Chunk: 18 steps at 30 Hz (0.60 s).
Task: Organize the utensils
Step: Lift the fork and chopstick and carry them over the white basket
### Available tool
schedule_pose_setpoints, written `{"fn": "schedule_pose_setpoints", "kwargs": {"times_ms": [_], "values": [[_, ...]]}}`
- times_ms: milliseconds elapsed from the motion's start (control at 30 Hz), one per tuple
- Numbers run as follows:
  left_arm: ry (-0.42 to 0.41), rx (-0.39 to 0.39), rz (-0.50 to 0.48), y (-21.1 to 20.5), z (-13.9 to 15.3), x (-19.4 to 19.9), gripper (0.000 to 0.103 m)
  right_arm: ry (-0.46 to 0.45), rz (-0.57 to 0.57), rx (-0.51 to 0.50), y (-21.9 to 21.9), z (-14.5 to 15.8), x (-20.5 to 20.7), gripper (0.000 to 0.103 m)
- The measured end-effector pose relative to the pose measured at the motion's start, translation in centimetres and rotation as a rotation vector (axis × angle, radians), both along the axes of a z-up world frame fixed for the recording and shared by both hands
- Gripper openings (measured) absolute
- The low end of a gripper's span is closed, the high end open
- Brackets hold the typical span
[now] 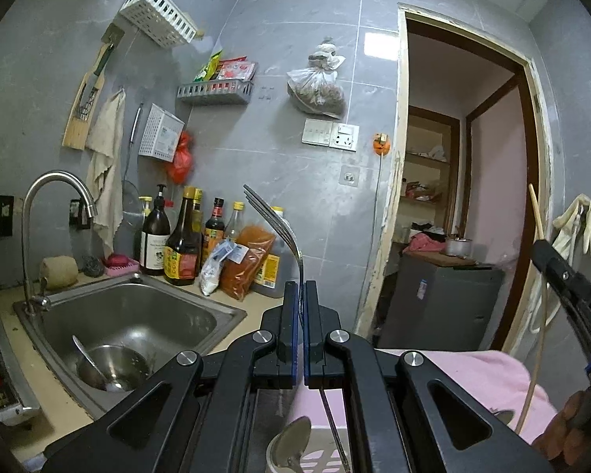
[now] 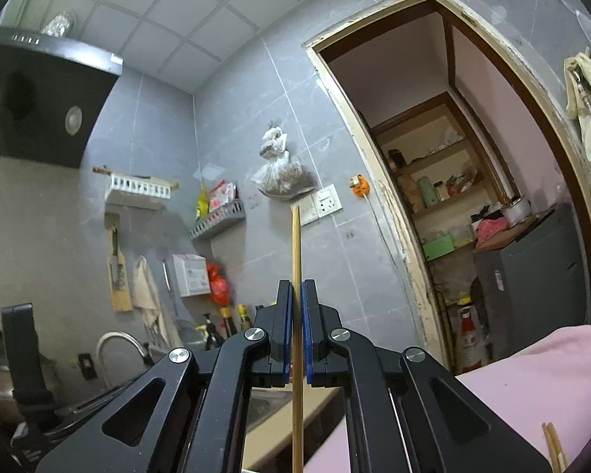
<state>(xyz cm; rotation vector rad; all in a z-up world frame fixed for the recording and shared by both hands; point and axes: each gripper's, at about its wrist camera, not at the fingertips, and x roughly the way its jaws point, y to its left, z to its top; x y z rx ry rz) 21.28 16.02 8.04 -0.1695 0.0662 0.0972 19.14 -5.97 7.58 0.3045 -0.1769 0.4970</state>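
My left gripper (image 1: 300,283) is shut on a steel fork (image 1: 279,224), whose tines rise up and to the left in front of the grey tiled wall. My right gripper (image 2: 297,283) is shut on a bamboo chopstick (image 2: 296,252) that stands upright between its blue pads. In the left wrist view the right gripper (image 1: 571,287) shows at the right edge with the same chopstick (image 1: 538,220). Below my left gripper a spoon (image 1: 291,445) lies in a pink holder (image 1: 488,378). Two more chopsticks (image 2: 553,447) poke up at the lower right of the right wrist view.
A steel sink (image 1: 216,315) at the left holds a bowl (image 1: 114,366) with a spoon in it, under a curved tap (image 1: 55,193). Sauce bottles (image 1: 183,244) and packets line the wall behind. A doorway (image 1: 469,197) opens at the right onto shelves. A range hood (image 2: 39,102) hangs at upper left.
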Motion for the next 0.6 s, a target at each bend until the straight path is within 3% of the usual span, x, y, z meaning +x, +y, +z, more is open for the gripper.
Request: {"fn": "schedule_pose_setpoints", "kwargs": {"times_ms": [367,600], "values": [[0.036,0.042,0.014,-1.2,-2.9,0.1,0.000,0.035,-0.075,-0.048,1.1,-1.3,1.5,0.003],[0.061,0.057,-0.043,-1.9,-3.6,-0.2,0.000,0.086,-0.125,-0.113,1.3,-2.2,1.0,0.003]]}}
